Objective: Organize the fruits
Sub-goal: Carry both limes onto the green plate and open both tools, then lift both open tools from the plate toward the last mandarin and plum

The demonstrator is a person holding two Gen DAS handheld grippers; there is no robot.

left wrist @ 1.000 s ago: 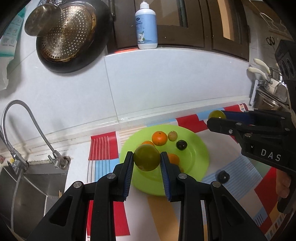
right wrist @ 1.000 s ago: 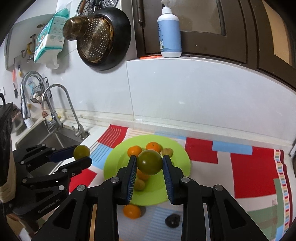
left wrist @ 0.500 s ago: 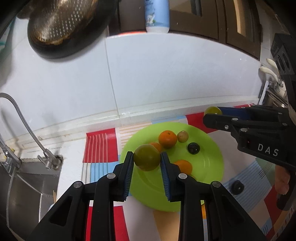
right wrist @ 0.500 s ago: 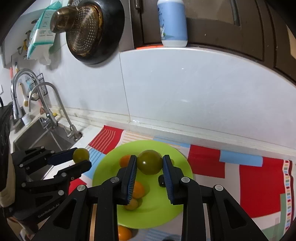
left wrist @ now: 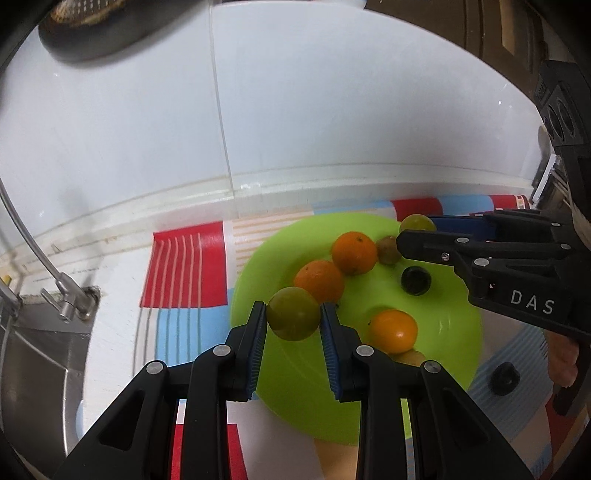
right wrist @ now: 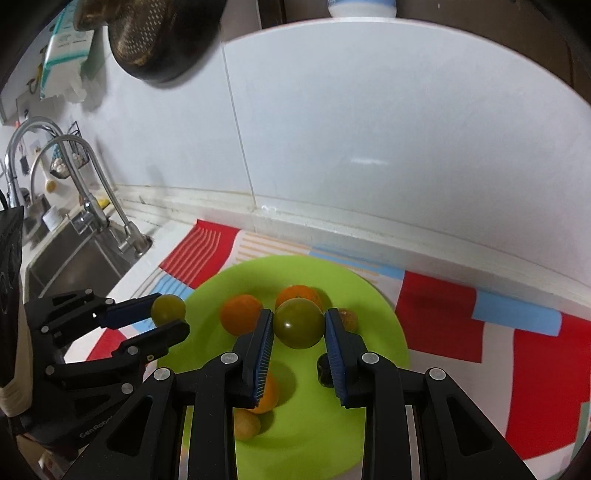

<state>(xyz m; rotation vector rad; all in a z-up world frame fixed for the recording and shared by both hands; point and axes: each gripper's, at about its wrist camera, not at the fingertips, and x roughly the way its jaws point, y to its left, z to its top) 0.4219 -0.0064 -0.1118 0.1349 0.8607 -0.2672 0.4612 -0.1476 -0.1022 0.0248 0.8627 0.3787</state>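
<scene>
You face a glossy white tiled wall [right wrist: 369, 147]; at the left of the frame sits a steel sink [right wrist: 66, 254] with curved chrome taps [right wrist: 92, 166]; dark wooden cabinets [left wrist: 491, 33] fill the upper right.

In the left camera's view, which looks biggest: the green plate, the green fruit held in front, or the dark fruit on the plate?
1. Green plate
2. Held green fruit, though nearness to the camera enlarges it
3. Dark fruit

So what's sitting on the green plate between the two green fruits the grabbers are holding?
In the left wrist view, two round oranges lie on the round lime-green plate, between the left gripper's greenish fruit and the right gripper's fruit.
</scene>
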